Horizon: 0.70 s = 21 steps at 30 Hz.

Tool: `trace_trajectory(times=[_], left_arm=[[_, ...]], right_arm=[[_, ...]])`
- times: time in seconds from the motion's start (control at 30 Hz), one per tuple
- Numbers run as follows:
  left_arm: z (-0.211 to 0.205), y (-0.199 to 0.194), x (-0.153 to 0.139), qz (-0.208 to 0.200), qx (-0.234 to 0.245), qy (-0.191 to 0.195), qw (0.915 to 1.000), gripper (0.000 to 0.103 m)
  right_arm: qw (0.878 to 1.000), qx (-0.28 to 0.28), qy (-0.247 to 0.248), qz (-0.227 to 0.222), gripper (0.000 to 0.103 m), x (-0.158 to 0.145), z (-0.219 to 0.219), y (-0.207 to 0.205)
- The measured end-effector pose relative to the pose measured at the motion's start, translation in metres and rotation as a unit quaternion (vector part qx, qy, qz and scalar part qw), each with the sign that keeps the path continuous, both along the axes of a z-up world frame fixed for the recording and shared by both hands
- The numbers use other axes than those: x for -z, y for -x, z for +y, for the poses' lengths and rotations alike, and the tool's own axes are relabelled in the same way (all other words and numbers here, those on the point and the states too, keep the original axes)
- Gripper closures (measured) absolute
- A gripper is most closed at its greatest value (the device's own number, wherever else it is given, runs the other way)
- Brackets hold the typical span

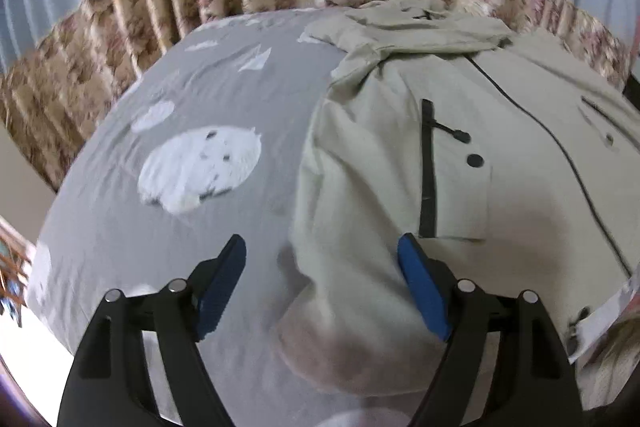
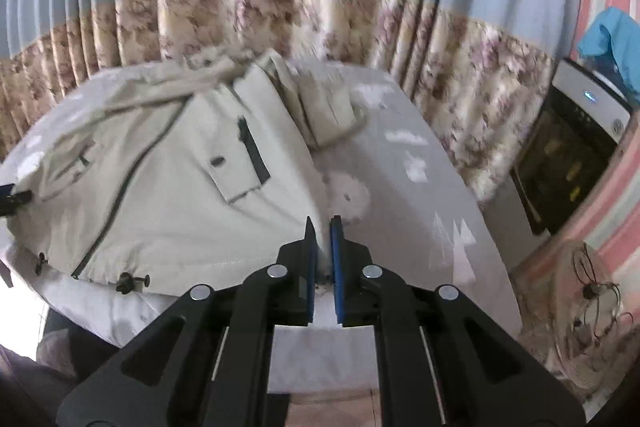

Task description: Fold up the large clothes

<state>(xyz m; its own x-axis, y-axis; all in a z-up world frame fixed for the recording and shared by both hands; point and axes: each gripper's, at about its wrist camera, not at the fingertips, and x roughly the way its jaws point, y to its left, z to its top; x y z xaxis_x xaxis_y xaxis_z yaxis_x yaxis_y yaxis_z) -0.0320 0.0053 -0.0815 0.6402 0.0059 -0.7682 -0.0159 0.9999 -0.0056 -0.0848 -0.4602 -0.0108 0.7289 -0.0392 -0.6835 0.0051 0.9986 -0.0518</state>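
A pale beige jacket [image 1: 460, 131] with black zips lies spread front-up on a bed with a grey sheet [image 1: 192, 107]. It also shows in the right wrist view [image 2: 172, 187]. My left gripper [image 1: 322, 247] is open, its blue pads either side of the jacket's near left edge, just above the cloth. My right gripper [image 2: 324, 227] is nearly closed with a narrow gap, at the jacket's right hem edge; pale cloth shows between the pads lower down, but a grip on it cannot be told. The right sleeve [image 2: 328, 107] lies folded beside the body.
Floral and blue curtains [image 2: 280, 15] hang behind the bed. A black and white appliance [image 2: 568, 155] with a blue cloth on it stands at the right. A woven basket [image 2: 580, 311] sits by the bed's right corner.
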Motion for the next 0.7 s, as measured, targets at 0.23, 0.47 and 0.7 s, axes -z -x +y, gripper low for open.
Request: trace_trajectory(times=[0.23, 0.47, 0.7], left_arm=[[-0.004, 0.007, 0.014, 0.026, 0.006, 0.015, 0.9995, 0.021], [-0.02, 0.008, 0.01, 0.002, 0.04, 0.011, 0.9991, 0.078], [-0.023, 0.043, -0.028, -0.079, 0.03, -0.018, 0.9962, 0.1]], right_arm=[[0.998, -0.02, 0.014, 0.059, 0.096, 0.05, 0.01, -0.006], [0.998, -0.023, -0.004, 0.052, 0.096, 0.05, 0.007, -0.006], [0.999, -0.021, -0.039, 0.014, 0.096, 0.035, 0.007, 0.005]])
